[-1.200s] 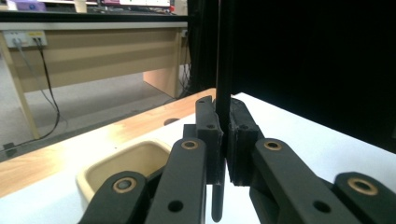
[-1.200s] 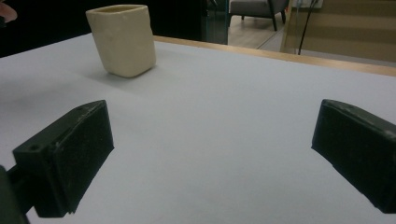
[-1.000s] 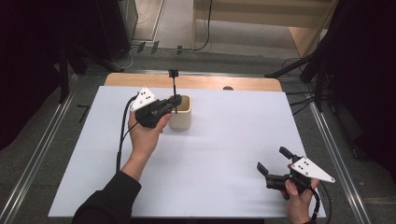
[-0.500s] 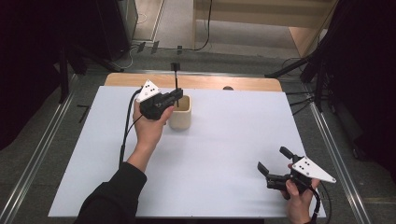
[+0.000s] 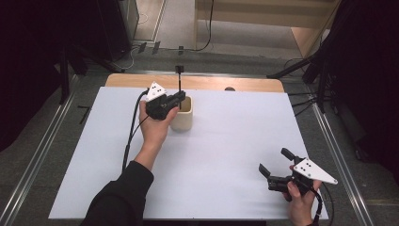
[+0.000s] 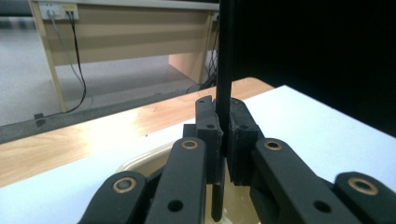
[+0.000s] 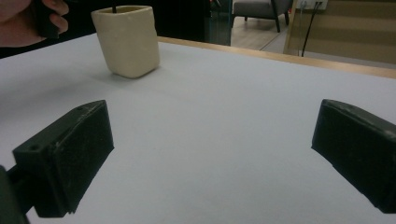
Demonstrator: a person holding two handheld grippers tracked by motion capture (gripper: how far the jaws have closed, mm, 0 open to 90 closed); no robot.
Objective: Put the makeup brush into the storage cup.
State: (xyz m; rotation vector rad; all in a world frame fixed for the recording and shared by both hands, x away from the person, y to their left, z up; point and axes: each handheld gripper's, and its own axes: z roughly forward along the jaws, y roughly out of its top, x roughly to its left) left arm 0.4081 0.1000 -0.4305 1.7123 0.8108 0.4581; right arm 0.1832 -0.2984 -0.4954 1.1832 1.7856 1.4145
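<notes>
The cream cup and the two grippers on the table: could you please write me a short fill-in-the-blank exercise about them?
1. The left gripper is shut on a thin black ____, held upright.
2. The rod's lower end hangs over the mouth of the cream ____.
3. The right gripper's fingers stand ____, with nothing between them.
4. The cup stands on a ____ table top.

Missing words: rod; cup; open; white
</notes>
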